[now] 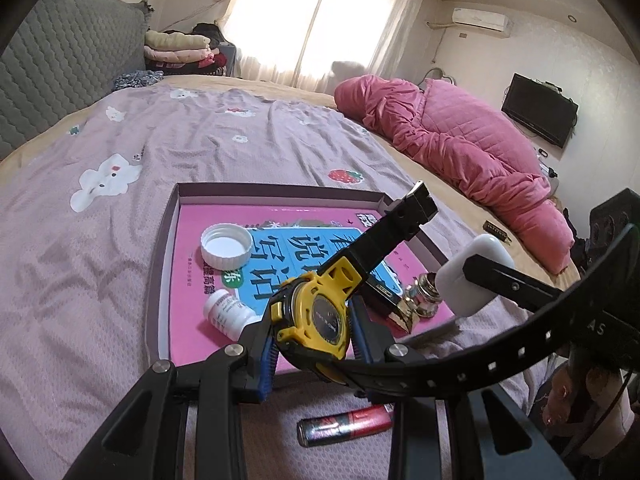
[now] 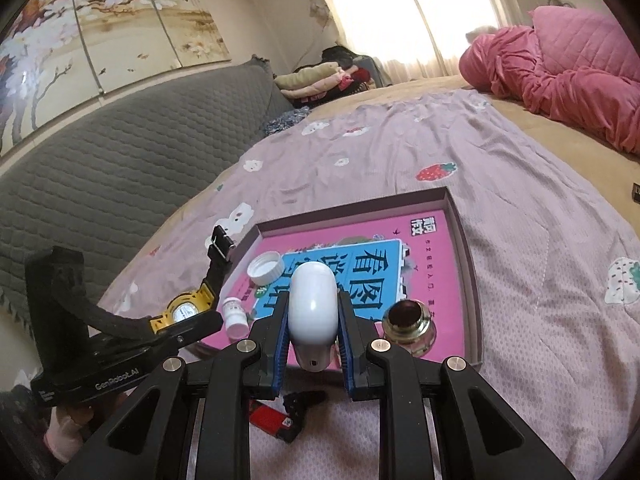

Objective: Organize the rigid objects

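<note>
My left gripper point(image 1: 314, 330) is shut on a yellow-and-black wristwatch point(image 1: 316, 316), held above the near edge of a shallow box point(image 1: 280, 190) lined with a pink book. My right gripper point(image 2: 313, 320) is shut on a white oval earbud case point(image 2: 313, 306), also over the box's near edge. The case shows in the left wrist view point(image 1: 472, 276), the watch in the right wrist view point(image 2: 184, 312). In the box lie a white cap point(image 1: 226, 244), a small white pill bottle point(image 1: 230, 314) on its side, and a brass metal fitting point(image 2: 408, 328).
A red lighter point(image 1: 344, 426) lies on the bedsheet just in front of the box. The box rests on a lilac printed sheet point(image 1: 100, 240). A pink quilt point(image 1: 472, 148) is heaped at the far right, a grey headboard point(image 2: 120, 168) at the left.
</note>
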The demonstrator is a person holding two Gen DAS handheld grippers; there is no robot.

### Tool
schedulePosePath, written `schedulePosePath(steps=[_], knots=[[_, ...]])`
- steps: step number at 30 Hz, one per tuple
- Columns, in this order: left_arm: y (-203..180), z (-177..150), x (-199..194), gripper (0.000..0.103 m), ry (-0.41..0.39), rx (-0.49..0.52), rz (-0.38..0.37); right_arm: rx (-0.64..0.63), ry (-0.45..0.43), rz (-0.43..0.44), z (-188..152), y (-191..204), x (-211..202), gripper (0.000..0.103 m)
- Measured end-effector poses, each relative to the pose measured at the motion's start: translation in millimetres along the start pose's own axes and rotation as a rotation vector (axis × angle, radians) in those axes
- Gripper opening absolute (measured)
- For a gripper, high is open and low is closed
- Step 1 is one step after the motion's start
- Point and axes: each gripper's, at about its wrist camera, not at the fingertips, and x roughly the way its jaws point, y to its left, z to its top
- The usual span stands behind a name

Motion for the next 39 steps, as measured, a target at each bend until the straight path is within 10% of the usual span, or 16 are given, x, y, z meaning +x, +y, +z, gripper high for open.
schedulePosePath(steps=[39], knots=[[16.4,10.0,55.0,0.033,0.088,-0.069,-0.025,-0.012,0.040,0.064,13.2,1.4,38.5,0.022]])
